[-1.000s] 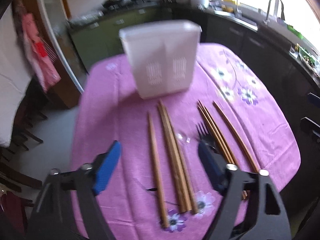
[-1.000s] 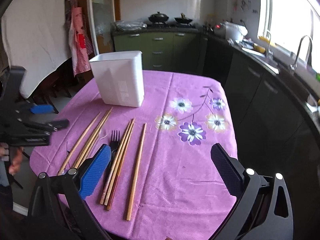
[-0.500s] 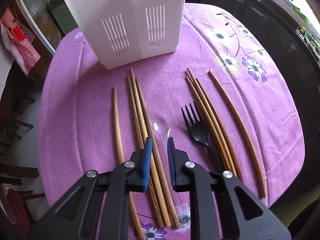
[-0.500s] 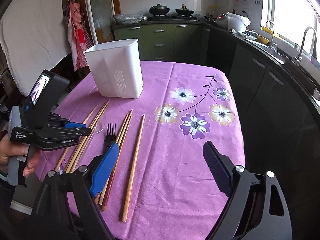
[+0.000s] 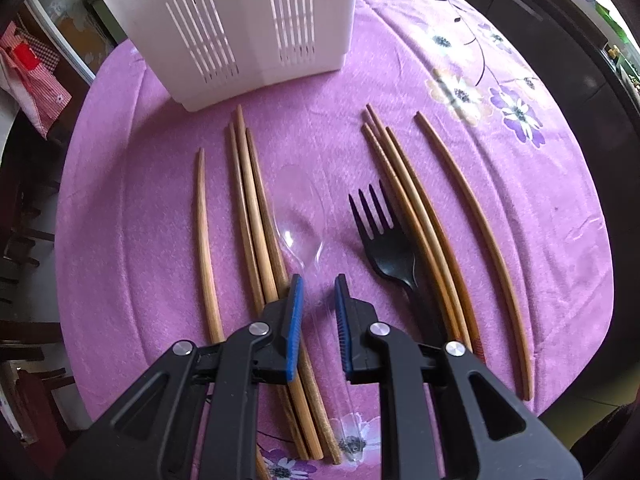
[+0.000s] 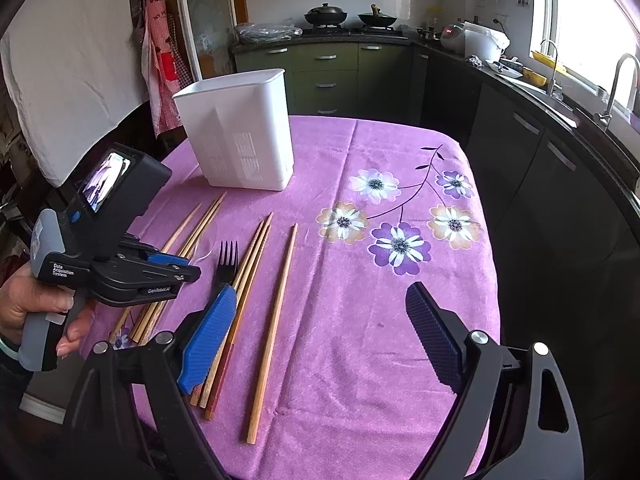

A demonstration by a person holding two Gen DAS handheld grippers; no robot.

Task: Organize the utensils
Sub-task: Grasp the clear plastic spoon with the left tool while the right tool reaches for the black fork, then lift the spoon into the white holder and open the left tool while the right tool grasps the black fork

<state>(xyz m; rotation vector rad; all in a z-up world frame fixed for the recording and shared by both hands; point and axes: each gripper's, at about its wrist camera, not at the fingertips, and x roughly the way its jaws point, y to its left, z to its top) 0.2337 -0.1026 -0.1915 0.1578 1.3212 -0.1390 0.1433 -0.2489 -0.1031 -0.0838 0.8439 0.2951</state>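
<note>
left tongs [image 5: 318, 294]: were wide open 1 s ago, now pinched down to a narrow gap and dropped low over the counter [image 5: 540, 208], pointing steeply down. Clear spoon [image 5: 302, 224] handle runs btwn the blue pads; looks gripped but plastic is see-through, contact hard to confirm.
right tongs [image 6: 320, 332]: spread wide, nothing btwn them, parked over near edge. Barely moved, gap a touch smaller than before.
spoon pos: flat on purple cloth, bowl toward far side, btwn left chopstick bundle [image 5: 256, 216] and black fork [image 5: 386, 240].
rest: lone stick far left, 3 sticks + 1 stick right of fork, all untouched.
holder [image 5: 240, 20]: white slotted caddy at far side, upright; inside not visible.
meaning: first pick is set up, spoon not lifted yet. Nothing sorted so far, judging by layout.
risk: thin slick handle, left bundle just beside left pad, may snag on lift.
</note>
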